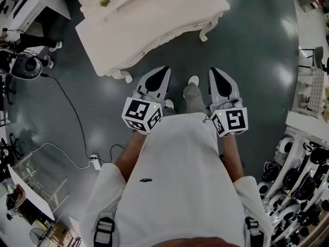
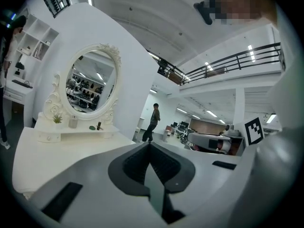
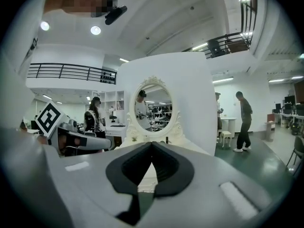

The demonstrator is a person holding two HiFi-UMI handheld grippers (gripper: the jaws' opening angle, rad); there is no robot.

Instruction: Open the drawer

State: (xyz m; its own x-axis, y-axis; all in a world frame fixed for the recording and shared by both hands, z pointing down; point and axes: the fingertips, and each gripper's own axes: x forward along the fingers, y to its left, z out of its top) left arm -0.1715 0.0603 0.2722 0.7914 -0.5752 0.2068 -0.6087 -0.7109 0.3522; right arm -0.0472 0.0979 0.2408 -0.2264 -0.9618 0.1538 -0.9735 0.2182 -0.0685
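Floor (image 1: 257, 50): dark grey-green and glossy, with the table standing on it ahead of the person.
Table (image 1: 154, 14): white dressing table with carved, curved legs (its top is pale and mostly bare).
Person (image 1: 180, 179): white top, seen from above, one gripper held out in each hand.
Mirror (image 2: 90, 87): oval in an ornate white frame, upright at the back of the table.
Left gripper (image 1: 162, 72): pointing towards the table, jaws pressed together with nothing between them.
Right gripper (image 1: 217, 72): beside the left and parallel to it, jaws likewise pressed together on nothing.
Drawer (image 1: 154, 49): in the table's curved front, facing the person, closed, well apart from both grippers.
Cable (image 1: 72, 107): black, trailing across the floor at the left.
Plant (image 2: 57, 118): small and green, on the table beside the mirror.
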